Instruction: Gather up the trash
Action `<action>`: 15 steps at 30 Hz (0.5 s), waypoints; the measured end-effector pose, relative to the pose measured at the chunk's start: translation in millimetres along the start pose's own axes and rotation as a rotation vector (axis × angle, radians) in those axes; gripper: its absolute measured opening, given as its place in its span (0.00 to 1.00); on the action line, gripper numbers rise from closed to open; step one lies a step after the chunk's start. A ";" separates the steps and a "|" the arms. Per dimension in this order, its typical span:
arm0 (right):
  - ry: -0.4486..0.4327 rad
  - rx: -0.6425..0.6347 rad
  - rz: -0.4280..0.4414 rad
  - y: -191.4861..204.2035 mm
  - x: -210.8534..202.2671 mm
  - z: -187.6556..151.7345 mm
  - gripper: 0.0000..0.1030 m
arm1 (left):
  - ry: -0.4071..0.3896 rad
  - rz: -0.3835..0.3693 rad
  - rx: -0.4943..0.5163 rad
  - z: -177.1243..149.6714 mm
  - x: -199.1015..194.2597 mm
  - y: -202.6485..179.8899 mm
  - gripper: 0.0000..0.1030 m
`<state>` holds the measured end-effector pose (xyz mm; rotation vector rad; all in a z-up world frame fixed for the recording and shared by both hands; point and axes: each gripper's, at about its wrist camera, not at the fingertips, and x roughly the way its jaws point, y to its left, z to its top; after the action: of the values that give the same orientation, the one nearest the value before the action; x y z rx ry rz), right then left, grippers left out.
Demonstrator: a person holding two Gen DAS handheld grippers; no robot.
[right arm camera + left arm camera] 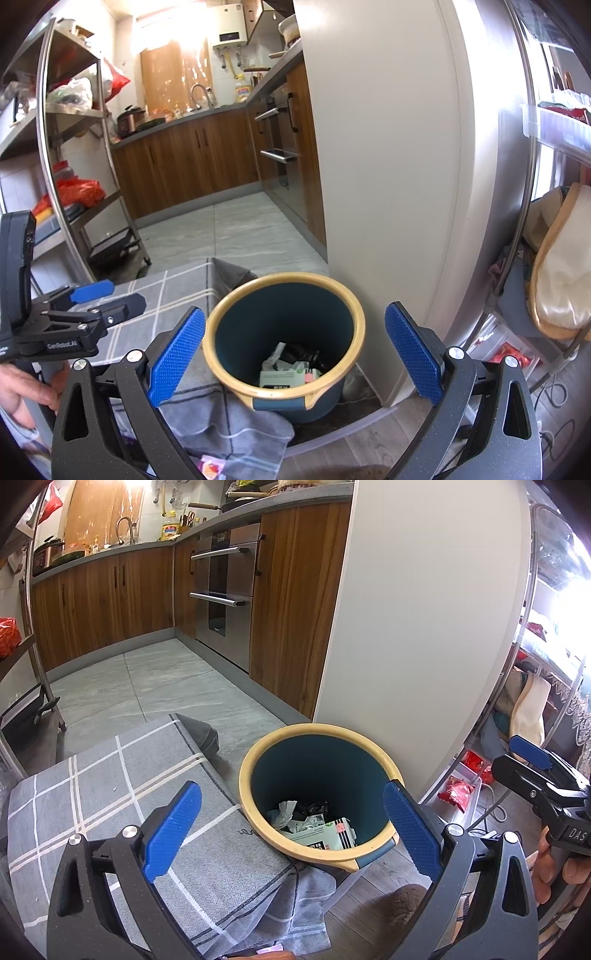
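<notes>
1. Trash (314, 823): already lying at the bottom of the bin (255, 771), crumpled paper, dark wrappers and a white printed carton among it. Seen again from the right wrist view (288, 363) inside the same bin (218, 332).
2. Bin standing on the floor (166, 679), just beside the near right corner of the worktop (110, 775) covered by a grey checked cloth, and close against a white panel (424, 627).
3. Judging by this, well along: collected pieces in the bin, cloth top bare in the visible part apart from small specks. Possibly something pink low at the frame edge in the right wrist view (212, 467), too cut off to identify.
4. Left gripper (291, 823): spread wide, nothing between the blue pads (173, 823), poised above the bin's near rim.
5. Right gripper (293, 354): likewise wide open and empty, aimed down at the bin mouth; visible too at the right edge of the left view (532, 764), held by a hand (554, 867).
6. Both held side by side, tilted down toward the bin.
</notes>
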<state>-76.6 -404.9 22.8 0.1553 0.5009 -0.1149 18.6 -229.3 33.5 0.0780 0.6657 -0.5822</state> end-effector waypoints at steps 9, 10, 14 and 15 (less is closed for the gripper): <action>0.001 -0.002 -0.002 1.4 -0.3 -0.3 0.94 | 0.003 0.001 0.000 -0.4 0.2 1.0 0.94; 0.001 -0.001 -0.001 1.2 -0.4 -0.3 0.94 | 0.002 0.002 0.001 -0.4 0.1 0.9 0.94; 0.001 0.001 -0.001 1.3 -0.1 -0.4 0.94 | 0.002 0.001 0.001 -0.6 0.3 1.5 0.94; 0.002 0.000 0.000 1.4 0.0 -0.4 0.94 | 0.002 0.002 0.002 -0.7 0.1 1.5 0.94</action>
<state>-76.6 -403.5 22.7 0.1555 0.5031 -0.1152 19.0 -228.0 32.7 0.0809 0.6673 -0.5810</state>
